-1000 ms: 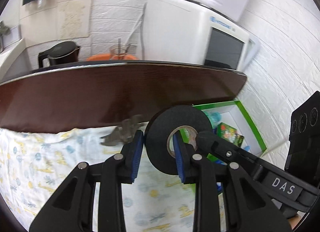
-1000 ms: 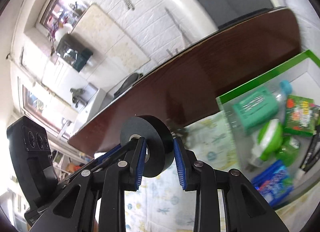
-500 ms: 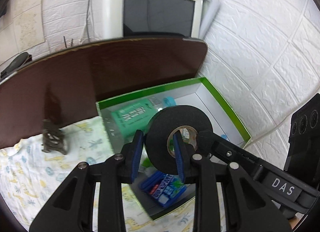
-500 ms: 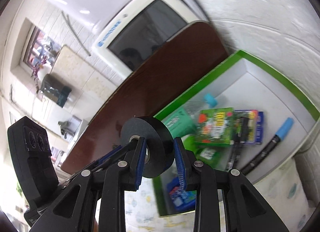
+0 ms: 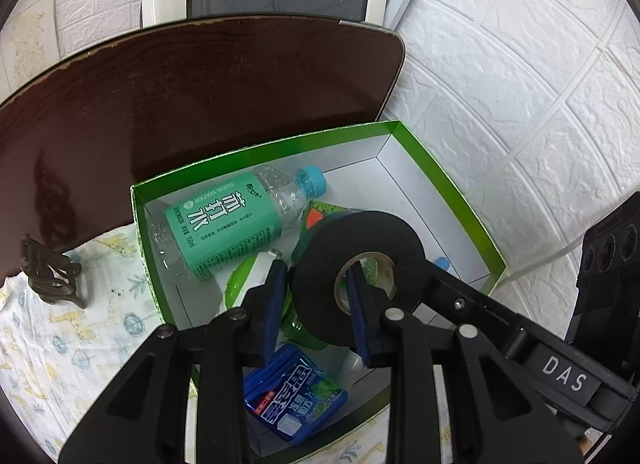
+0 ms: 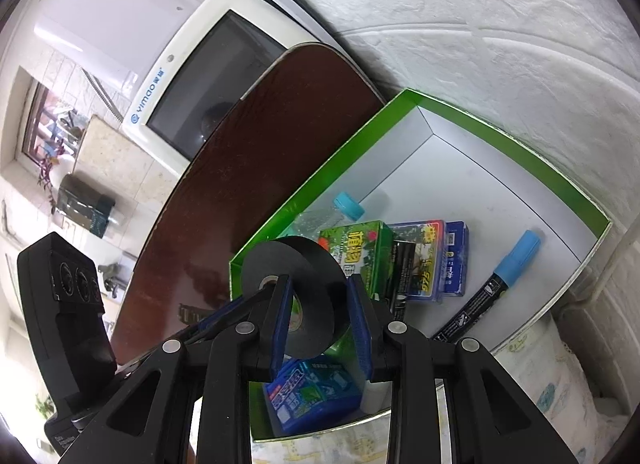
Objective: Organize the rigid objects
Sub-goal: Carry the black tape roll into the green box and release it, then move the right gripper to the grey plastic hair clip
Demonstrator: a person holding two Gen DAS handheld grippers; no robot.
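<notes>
Two claws share one roll of black tape above an open box. Largest in view is the dark wooden surface [image 5: 208, 104], with a white appliance [image 6: 200, 88] with a dark window behind it, against a white brick-pattern wall [image 5: 520, 84]. A pale printed cloth [image 5: 80, 328] lies under the green-rimmed white box [image 5: 436, 168], which sits on the side nearest the wall. Inside the box lie a clear soda-water bottle [image 5: 232, 224] with a green label and blue cap, a green carton [image 6: 360, 248], a blue pack [image 5: 296, 396] of gum, dark and blue packets [image 6: 432, 260], and a marker [image 6: 496, 284] with a blue cap, lying apart from the rest. The left claw [image 5: 316, 304] pinches one wall of the black tape roll [image 5: 320, 276], one pad outside and one through the core. The right claw [image 6: 320, 316] grips the same roll across its flat sides. The roll hangs over the box, above the bottle and packets, clear of them. A small dark metal clip [image 5: 48, 272] stands on the cloth beside the box.
</notes>
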